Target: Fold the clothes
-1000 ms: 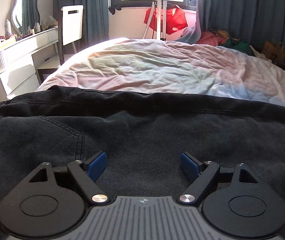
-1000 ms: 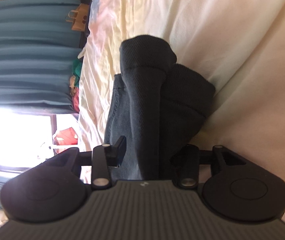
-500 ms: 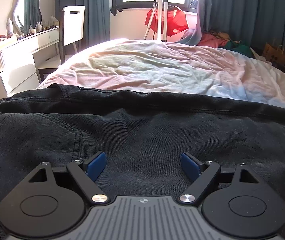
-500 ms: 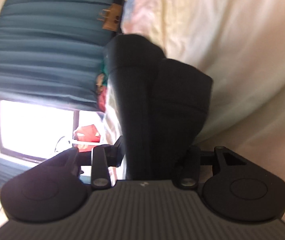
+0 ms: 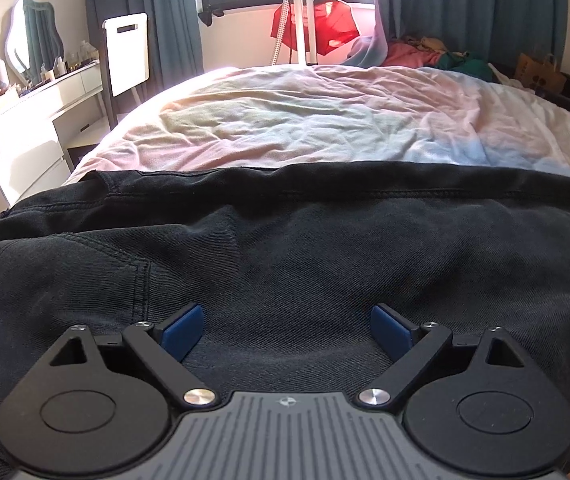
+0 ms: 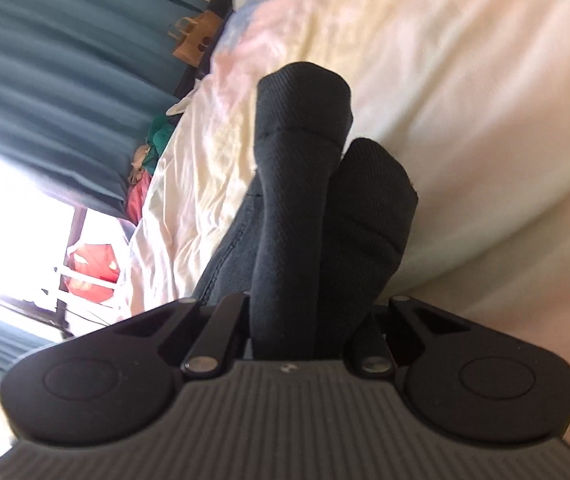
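The black trousers lay spread across the near edge of the bed, much as half a second before in the left view. The left claw hung over them, blue pads wide apart, gripping nothing. In the right view the bunched trouser legs had swung against the sheet, the frame tilted and blurred; the right claw was clamped on them. Beyond, at 12 o'clock, a red garment hung by the window; a white dresser stood at 9 o'clock.

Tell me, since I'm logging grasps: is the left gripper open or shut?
Open: the left gripper has its blue pads wide apart over the black garment.
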Demonstrator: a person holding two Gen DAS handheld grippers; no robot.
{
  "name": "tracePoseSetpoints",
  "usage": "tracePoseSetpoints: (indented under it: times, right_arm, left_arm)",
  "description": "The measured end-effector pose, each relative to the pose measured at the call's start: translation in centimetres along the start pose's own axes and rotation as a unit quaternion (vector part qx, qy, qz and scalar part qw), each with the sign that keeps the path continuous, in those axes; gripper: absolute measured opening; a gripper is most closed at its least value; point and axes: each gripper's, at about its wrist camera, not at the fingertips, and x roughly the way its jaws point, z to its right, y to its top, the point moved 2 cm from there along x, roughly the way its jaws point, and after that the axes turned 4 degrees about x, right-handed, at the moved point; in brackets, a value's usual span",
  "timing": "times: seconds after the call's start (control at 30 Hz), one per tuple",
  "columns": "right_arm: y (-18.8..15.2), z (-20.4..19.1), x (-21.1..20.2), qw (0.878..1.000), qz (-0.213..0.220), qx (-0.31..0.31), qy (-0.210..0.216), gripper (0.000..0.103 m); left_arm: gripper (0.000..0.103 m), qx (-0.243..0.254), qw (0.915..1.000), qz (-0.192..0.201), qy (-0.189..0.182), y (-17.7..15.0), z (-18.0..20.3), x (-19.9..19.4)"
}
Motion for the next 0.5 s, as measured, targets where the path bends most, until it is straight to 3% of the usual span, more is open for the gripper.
tracePoseSetpoints:
  times: [0.17, 0.3, 0.33, 0.43, 0.5]
  right_arm:
    - [-0.3, -4.9, -2.3, 0.987, 0.057, -0.153, -0.015, 0.013]
    - [-1.8, -10.2, -5.2, 0.958, 0.111, -0.263, 0.004, 0.013]
    - [-2.7, -11.7, -6.1, 0.947, 0.125, -0.296, 0.011, 0.013]
    - [-7.7, -17.7, -9.2, 0.881, 0.174, -0.439, 0.044, 0.013]
    - [-11.8, -20.6, -10.8, 0.841, 0.184, -0.502, 0.083, 0.013]
  left_arm:
    - [0.095, 0.003, 1.0, -0.002, -0.009, 0.2, -0.2, 0.4]
    - [0.095, 0.003, 0.9997, -0.004, -0.022, 0.6, -0.9, -0.2]
    - [0.095, 0.006, 0.9997, -0.003, -0.022, 0.8, -1.0, -0.4]
    - [0.094, 0.024, 0.9995, 0.01, -0.019, 1.3, -1.1, -1.8]
    - [0.094, 0.023, 0.9991, 0.035, -0.011, 2.1, -1.8, -3.3]
